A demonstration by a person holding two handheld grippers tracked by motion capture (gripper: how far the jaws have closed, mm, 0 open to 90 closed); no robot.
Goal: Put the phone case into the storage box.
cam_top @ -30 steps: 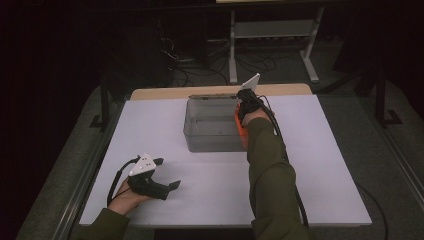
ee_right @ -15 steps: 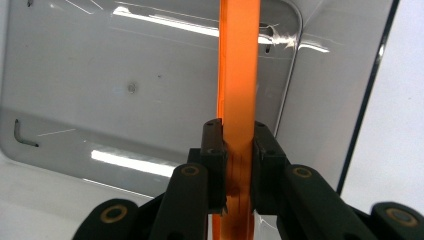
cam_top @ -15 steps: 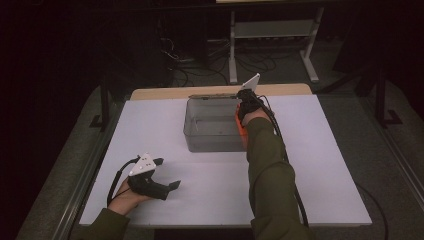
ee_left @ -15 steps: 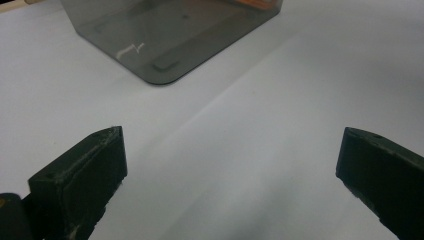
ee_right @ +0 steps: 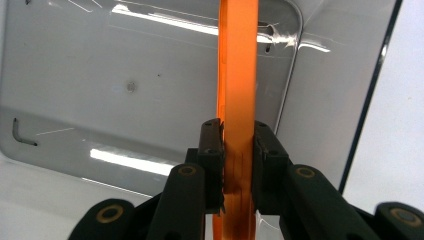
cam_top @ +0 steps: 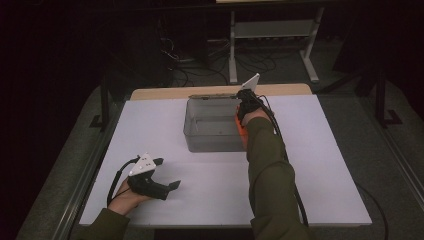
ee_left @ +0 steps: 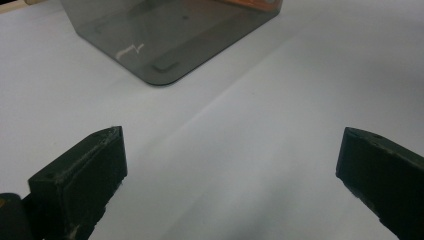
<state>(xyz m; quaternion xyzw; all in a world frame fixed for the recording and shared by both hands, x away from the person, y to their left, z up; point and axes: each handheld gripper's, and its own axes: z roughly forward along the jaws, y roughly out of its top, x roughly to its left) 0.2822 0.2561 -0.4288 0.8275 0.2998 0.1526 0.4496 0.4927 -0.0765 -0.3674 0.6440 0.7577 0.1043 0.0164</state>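
A thin, translucent orange strip (ee_right: pixel 239 75) (flat, seen edge-on) is clamped between the right gripper's (ee_right: pixel 238 150) fingers above the smoky clear bin (cam_top: pixel 212 125) on the white worktop (cam_top: pixel 325 165). The left gripper (cam_top: pixel 159 175) is rested near the front edge, fingers spread wide apart with nothing between them.

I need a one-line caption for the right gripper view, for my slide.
Right gripper shut on a flat orange translucent plastic strip, held edge-on above a clear smoky-grey plastic bin.
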